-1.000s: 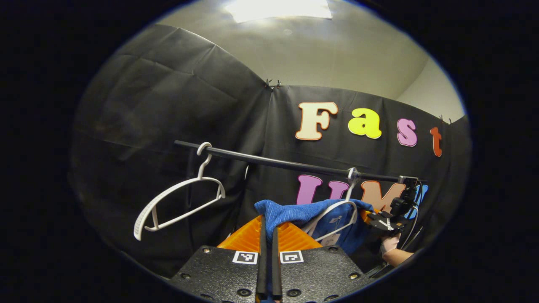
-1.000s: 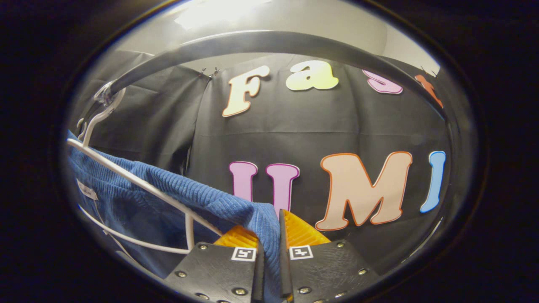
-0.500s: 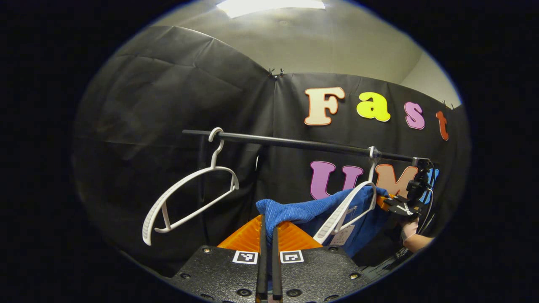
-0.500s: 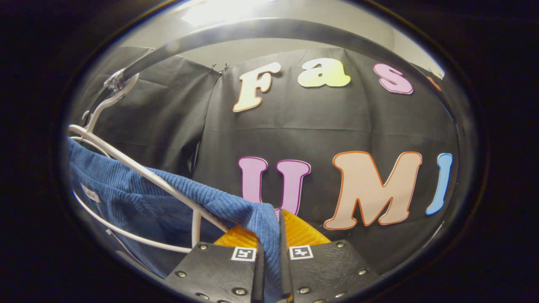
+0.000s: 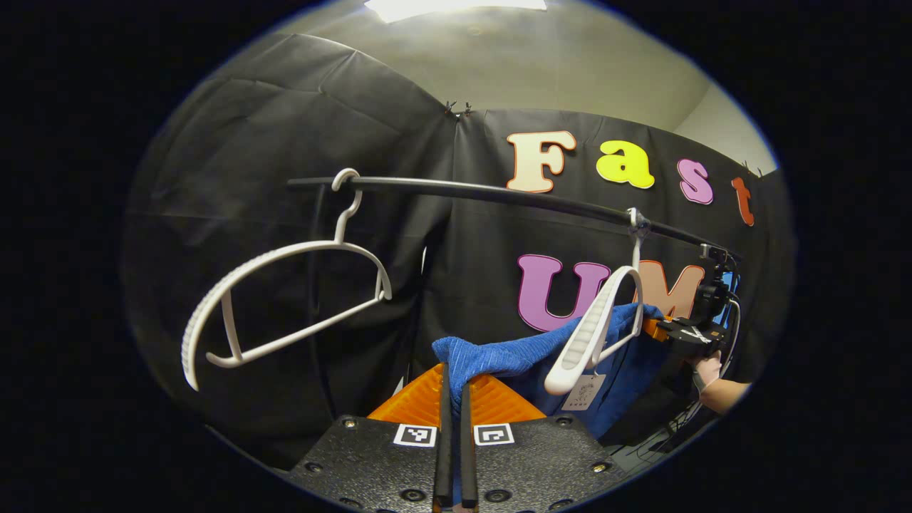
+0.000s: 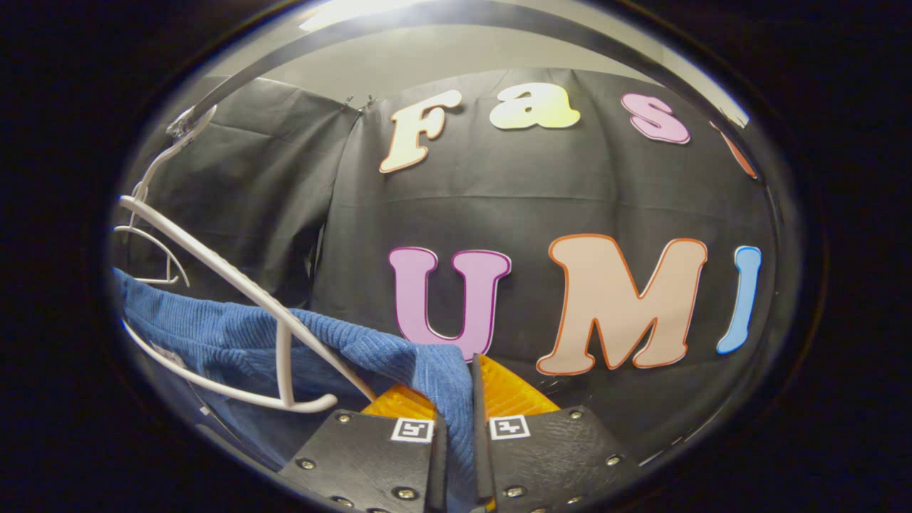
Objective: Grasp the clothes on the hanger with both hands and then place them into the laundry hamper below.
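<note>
- We have the left tongs (image 5: 453, 434) pinching the blue garment (image 5: 513, 356) by one shoulder, the right tongs (image 6: 456, 442) pinching the other; it hangs below the rail (image 5: 499, 194).
- Watch the white hanger (image 5: 595, 331): its arm could snag the neck and tip.
- Uneven pulling may slip a pinch.

Both cams ride low behind their fingers, tilted up at the rail.
Left view: farther back, rail (image 5: 513, 196) above fingers (image 5: 443, 442). Right view: close under rail (image 6: 427, 18). Shared: blue garment (image 5: 513, 356) (image 6: 342, 349), tilted hanger (image 5: 591, 331) (image 6: 235, 285).
</note>
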Tool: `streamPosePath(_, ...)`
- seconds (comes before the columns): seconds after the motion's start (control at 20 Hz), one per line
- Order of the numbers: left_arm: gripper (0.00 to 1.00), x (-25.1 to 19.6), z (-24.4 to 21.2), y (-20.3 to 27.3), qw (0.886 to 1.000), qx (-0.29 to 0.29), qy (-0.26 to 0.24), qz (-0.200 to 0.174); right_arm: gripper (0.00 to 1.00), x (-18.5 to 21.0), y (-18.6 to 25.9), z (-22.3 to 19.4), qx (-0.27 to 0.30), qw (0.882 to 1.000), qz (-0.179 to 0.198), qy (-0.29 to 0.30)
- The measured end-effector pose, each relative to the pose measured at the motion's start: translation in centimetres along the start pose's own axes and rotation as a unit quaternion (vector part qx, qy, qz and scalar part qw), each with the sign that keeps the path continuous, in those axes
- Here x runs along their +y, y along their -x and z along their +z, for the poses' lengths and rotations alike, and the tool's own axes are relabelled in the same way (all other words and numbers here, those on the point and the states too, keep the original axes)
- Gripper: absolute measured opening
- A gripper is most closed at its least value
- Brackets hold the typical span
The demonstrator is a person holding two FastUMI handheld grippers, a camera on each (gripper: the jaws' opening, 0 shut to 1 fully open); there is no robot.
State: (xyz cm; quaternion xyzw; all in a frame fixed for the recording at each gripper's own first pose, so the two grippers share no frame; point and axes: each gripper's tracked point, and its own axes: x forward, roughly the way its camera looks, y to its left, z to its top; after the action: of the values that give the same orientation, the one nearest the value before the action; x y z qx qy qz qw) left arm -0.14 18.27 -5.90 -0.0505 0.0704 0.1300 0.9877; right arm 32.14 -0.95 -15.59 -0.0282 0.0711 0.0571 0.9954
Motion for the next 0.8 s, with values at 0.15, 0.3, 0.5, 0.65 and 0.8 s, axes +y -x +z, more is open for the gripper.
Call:
streamPosePath(0.15,0.05,-0.3,-1.6,-0.6,1.000,0.010,0.002,-0.002,0.14,-0.6,0.5,-1.6,0.016,1.000,-0.005,-0.002)
streamPosePath(0.3,0.05,-0.4,-3.1,-0.7,1.000,0.022,-0.008,0.001,0.15,-0.9,0.6,-3.3,0.032,0.999,-0.010,0.000)
streamPosePath(0.5,0.05,-0.6,-4.5,-0.1,0.999,0.030,-0.010,-0.004,0.15,-1.5,1.4,-5.4,0.052,0.998,-0.017,0.007)
streamPosePath(0.65,0.05,-0.5,-5.4,0.5,0.999,0.035,-0.009,-0.005,0.15,-1.5,2.1,-6.9,0.066,0.998,-0.012,0.008)
streamPosePath(0.8,0.05,-1.0,-6.2,0.8,0.999,0.044,-0.021,-0.008,0.14,-1.8,3.3,-8.3,0.083,0.996,-0.014,0.013)
